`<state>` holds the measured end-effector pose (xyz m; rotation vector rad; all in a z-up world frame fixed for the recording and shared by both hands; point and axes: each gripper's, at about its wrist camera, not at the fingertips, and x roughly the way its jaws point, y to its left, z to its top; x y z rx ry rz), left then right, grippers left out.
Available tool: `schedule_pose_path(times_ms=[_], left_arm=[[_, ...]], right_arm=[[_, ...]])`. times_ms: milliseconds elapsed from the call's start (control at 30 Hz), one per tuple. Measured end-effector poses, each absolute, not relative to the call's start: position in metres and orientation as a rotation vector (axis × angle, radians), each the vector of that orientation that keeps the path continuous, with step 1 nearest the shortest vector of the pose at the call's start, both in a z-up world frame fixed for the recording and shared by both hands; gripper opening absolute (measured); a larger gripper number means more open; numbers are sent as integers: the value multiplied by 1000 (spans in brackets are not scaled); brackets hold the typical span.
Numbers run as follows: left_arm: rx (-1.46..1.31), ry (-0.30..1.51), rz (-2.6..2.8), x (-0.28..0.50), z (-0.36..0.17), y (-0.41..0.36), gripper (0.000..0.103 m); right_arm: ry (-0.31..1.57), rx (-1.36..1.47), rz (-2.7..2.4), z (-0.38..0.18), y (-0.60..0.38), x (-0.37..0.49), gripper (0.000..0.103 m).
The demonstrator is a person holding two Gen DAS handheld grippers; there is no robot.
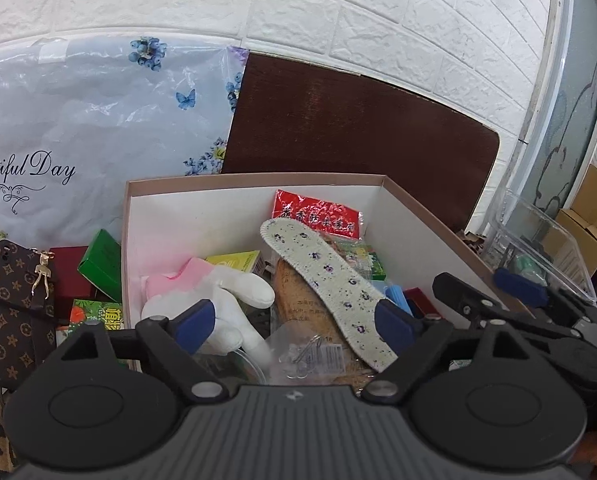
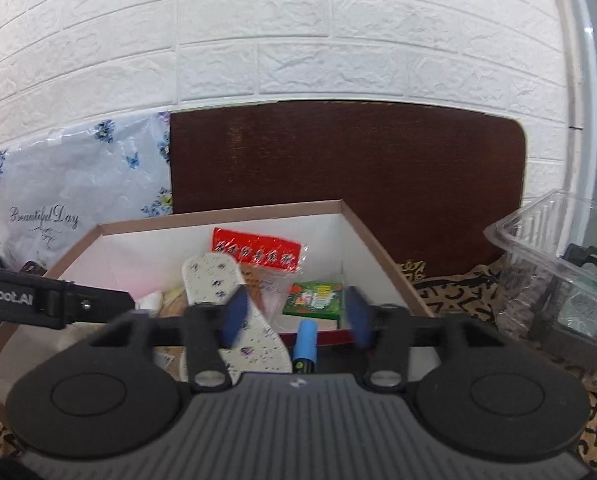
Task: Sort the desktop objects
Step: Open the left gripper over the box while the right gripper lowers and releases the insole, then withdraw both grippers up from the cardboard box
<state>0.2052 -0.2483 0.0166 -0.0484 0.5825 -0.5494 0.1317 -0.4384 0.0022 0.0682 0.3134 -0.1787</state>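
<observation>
L claw point(image 1: 294, 322) wide open, nothing held, over box point(image 1: 254, 188). Floral insole point(image 1: 326, 280) lies in box w/ toe at 11 o'clock, heel by L claw's right pad. R claw point(image 2: 296, 316) open, empty; blue cylinder point(image 2: 305, 340) below it, inside box. Clear tray point(image 2: 554, 256) at 3 o'clock of box

Black grippers point(image 1: 294, 324), blue-padded jaws
</observation>
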Motion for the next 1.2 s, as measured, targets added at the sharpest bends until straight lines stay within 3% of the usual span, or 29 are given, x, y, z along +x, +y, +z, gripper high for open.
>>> schedule_pose_path(times_ms=[33,500,1200], left_arm=[[-47,581,-549,204,18,-249,93],[-11,567,-550,170,32,-242,100],[21,532,-446,95,46,-185,100]], right_arm=[[292,66,-190,3,-438,128,84],[291,63,-195,11,-429,103,102],[346,22,-164,12,-368,58,101]])
